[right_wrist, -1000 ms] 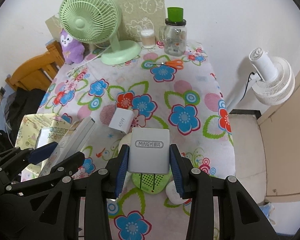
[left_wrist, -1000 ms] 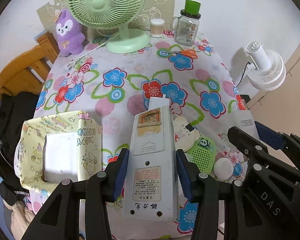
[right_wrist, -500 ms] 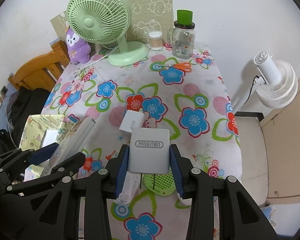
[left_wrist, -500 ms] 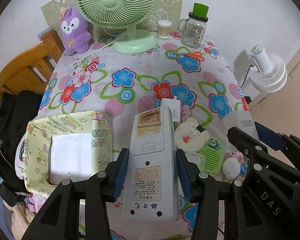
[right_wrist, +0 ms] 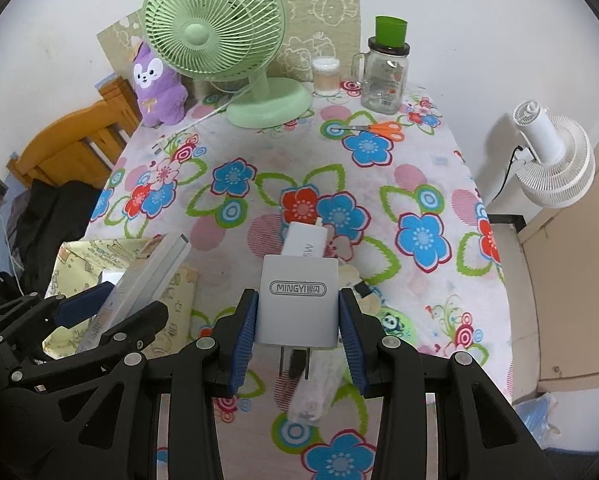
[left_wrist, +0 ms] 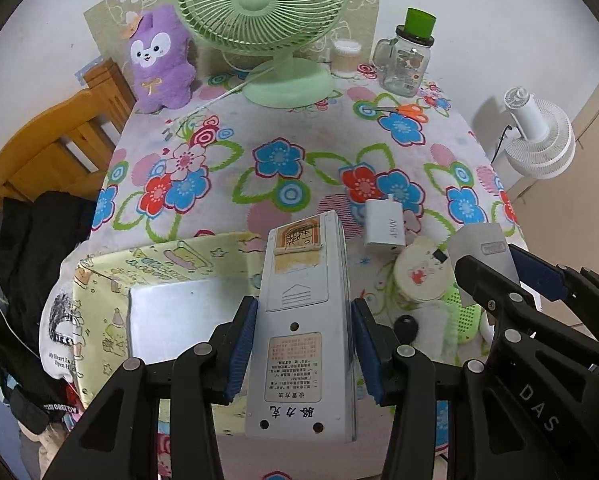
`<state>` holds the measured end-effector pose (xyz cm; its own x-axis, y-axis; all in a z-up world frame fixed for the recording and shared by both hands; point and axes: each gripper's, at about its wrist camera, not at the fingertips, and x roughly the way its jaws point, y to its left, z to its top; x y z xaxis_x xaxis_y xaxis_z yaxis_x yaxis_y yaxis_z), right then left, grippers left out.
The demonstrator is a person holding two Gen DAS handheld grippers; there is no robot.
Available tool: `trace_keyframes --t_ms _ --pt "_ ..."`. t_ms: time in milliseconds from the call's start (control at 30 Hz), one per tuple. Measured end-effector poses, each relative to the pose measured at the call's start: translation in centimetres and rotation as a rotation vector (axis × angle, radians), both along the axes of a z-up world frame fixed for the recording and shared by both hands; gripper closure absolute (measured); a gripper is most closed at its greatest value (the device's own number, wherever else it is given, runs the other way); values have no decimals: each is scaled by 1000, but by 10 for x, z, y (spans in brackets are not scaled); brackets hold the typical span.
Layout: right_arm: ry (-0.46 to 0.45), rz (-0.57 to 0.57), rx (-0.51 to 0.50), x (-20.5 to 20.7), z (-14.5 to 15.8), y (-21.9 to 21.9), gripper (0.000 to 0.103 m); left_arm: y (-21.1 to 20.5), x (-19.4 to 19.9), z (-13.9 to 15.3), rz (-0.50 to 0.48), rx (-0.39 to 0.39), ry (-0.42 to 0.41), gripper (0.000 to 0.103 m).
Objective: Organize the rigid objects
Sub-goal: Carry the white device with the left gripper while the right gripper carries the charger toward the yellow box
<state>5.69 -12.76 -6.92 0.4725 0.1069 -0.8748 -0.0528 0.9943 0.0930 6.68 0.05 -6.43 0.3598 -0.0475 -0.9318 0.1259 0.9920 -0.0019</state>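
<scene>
Above tablecloth (left_wrist: 299, 128): remote (left_wrist: 303, 320) between left gripper (left_wrist: 304, 344) pads.

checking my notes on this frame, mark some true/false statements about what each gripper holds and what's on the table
1. The left gripper holds a grey remote control. True.
2. The right gripper is empty. False: it is shut on a grey charger plug.
3. The orange-handled scissors lie near the glass jar. True.
4. The green desk fan lies tipped over. False: it stands upright on its base.
5. A white charger lies on the floral tablecloth. True.
</scene>
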Motion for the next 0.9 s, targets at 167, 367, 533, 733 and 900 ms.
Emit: trace_keyframes --t_ms 167,367,533,733,900 --pt "11 -4 -8 1 -2 18 60 16 3 -3 -6 -3 9 55" --pt "23 0 -17 3 -5 40 60 39 3 -7 -4 0 11 55" --pt "25 7 -21 5 -7 61 60 57 4 -10 -2 0 10 55" --pt "26 20 -25 8 -10 85 60 79 4 -17 5 6 17 55" --pt "38 32 -18 10 -15 105 60 94 3 -24 -4 27 20 55"
